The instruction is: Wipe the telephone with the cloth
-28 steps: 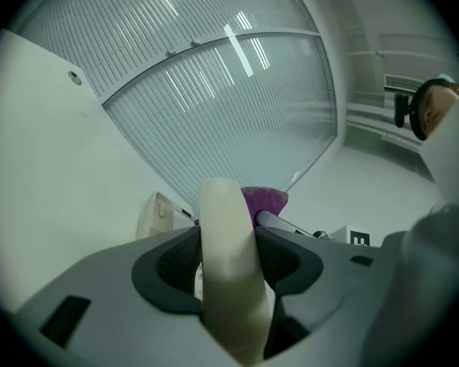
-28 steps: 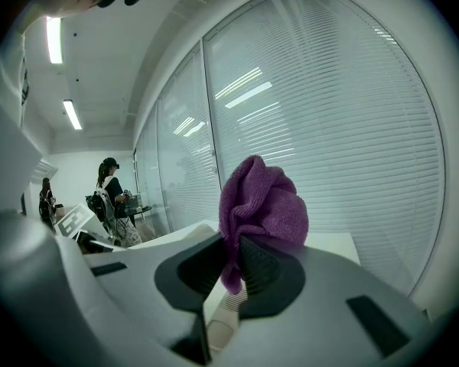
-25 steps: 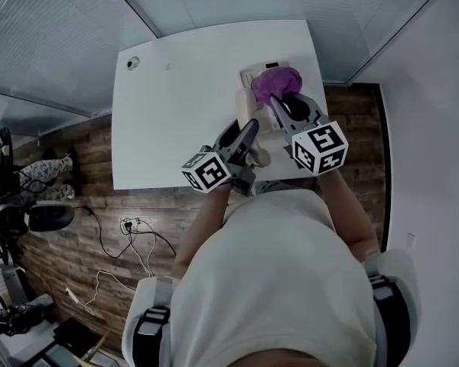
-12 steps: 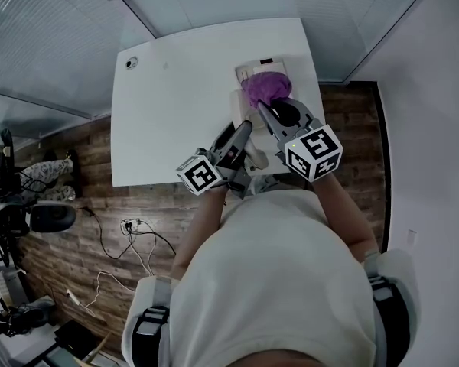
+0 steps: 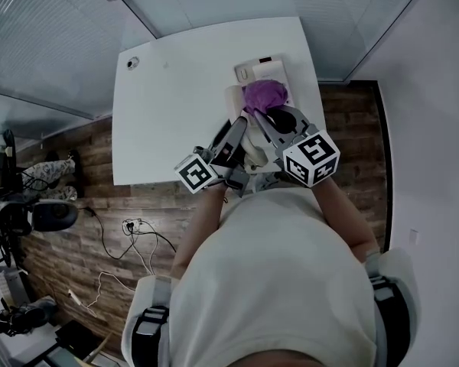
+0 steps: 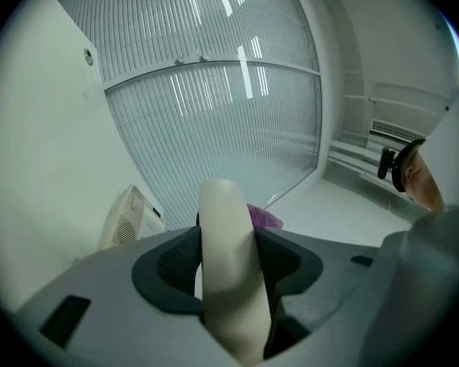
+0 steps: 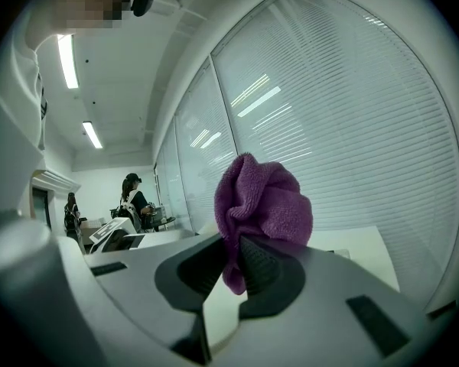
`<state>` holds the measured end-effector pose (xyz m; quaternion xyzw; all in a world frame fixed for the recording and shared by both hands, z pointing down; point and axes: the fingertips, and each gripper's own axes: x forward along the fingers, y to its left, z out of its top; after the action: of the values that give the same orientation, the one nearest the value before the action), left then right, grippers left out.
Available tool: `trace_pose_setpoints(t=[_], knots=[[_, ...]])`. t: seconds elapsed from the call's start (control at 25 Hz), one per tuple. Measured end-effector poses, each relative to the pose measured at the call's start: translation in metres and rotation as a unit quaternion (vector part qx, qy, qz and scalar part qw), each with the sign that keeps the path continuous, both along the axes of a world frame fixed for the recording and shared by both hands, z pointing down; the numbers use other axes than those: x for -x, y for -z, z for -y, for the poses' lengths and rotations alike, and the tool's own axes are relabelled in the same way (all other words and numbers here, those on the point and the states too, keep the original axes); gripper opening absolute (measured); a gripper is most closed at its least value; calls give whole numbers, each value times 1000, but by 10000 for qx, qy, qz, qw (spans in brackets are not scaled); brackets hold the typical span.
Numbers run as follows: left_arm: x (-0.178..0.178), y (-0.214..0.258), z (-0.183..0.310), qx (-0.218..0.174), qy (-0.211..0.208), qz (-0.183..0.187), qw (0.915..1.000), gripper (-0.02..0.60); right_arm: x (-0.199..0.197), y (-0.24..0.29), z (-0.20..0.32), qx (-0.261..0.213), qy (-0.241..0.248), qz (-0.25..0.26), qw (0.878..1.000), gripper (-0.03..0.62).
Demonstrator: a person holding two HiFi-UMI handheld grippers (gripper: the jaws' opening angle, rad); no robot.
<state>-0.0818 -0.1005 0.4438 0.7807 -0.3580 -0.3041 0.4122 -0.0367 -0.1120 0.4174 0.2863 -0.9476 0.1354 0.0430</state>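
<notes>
My left gripper (image 5: pixel 239 131) is shut on the cream telephone handset (image 5: pixel 237 104), which stands up between its jaws (image 6: pixel 226 266), lifted off the base. The cream telephone base (image 5: pixel 260 70) rests at the table's far right and shows again as a speaker grille (image 6: pixel 128 220) in the left gripper view. My right gripper (image 5: pixel 265 113) is shut on a bunched purple cloth (image 5: pixel 264 95), whose wad bulges above the jaws (image 7: pixel 264 205). The cloth sits right beside the handset's upper end; whether they touch I cannot tell. A corner of the cloth (image 6: pixel 263 217) peeks from behind the handset.
The white table (image 5: pixel 176 105) has a small round grommet (image 5: pixel 132 63) at its far left corner. Glass walls with blinds (image 7: pixel 344 113) stand behind it. Wooden floor with cables (image 5: pixel 134 235) lies to the left, and people sit at distant desks (image 7: pixel 130 193).
Both grippers have drawn back from the base toward the person. The cloth has come off the base and the handset now stands higher and nearer, leaving more of the base exposed.
</notes>
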Motion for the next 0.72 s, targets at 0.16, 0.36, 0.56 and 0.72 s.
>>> trace_pose_setpoints(t=[0.16,0.36,0.56,0.72], knots=[[1,0,-2,67,52,-272,9996,231,1,-3,-9,30,126,18,9999,46],[4,5,-2,32,127,-414,9991,230,3,-4,-19,78,356,70,9993,46],[4,7,-1,16,152,-513,9986,230,7,-6,-29,164,607,164,9979,46],[5,7,0,55,161,-611,9980,230,12,-9,-38,218,866,184,9958,46]])
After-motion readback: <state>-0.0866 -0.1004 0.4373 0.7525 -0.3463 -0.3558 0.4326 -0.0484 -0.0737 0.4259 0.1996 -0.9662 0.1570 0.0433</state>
